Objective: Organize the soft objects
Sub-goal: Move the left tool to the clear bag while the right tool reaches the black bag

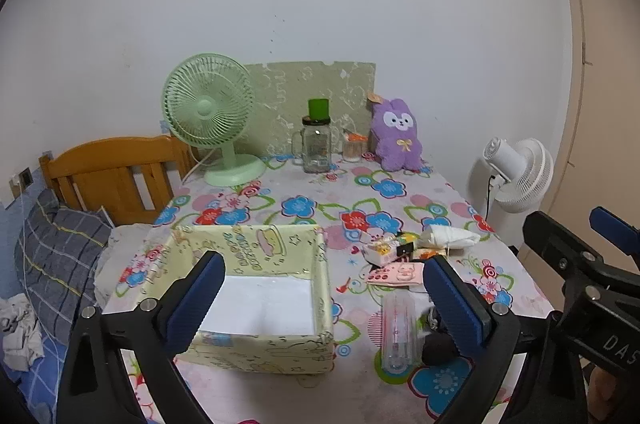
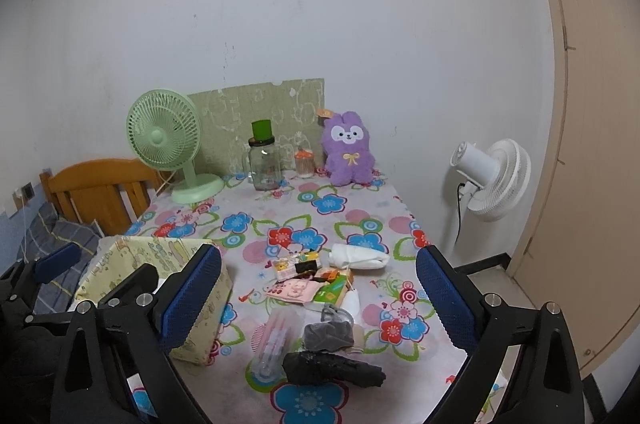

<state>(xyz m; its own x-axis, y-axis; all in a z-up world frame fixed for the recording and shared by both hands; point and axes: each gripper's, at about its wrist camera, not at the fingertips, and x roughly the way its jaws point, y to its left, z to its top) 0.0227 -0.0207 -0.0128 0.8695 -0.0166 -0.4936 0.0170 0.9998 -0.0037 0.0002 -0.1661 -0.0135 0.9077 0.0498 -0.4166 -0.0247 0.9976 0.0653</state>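
Observation:
A pale yellow cartoon-print box (image 1: 256, 288) stands open and empty on the flowered table (image 1: 304, 208); its corner shows in the right wrist view (image 2: 132, 264). My left gripper (image 1: 324, 296) is open above the box's near right side. My right gripper (image 2: 320, 292) is open over a pile of small items: a rolled white cloth (image 2: 360, 258), a grey scrunchie (image 2: 328, 338), a black cloth bundle (image 2: 332, 370) and small colourful packets (image 2: 304, 276). The white cloth (image 1: 448, 238) and packets (image 1: 392, 256) also show in the left wrist view. A purple plush rabbit (image 1: 396, 136) sits at the table's far edge.
A green desk fan (image 1: 212, 120), a glass jar with green lid (image 1: 316, 140) and a small glass (image 1: 352, 148) stand at the back. A clear tube case (image 2: 274, 344) lies by the pile. A white floor fan (image 2: 492, 180) stands right of the table, a bed with wooden headboard (image 1: 108, 176) left.

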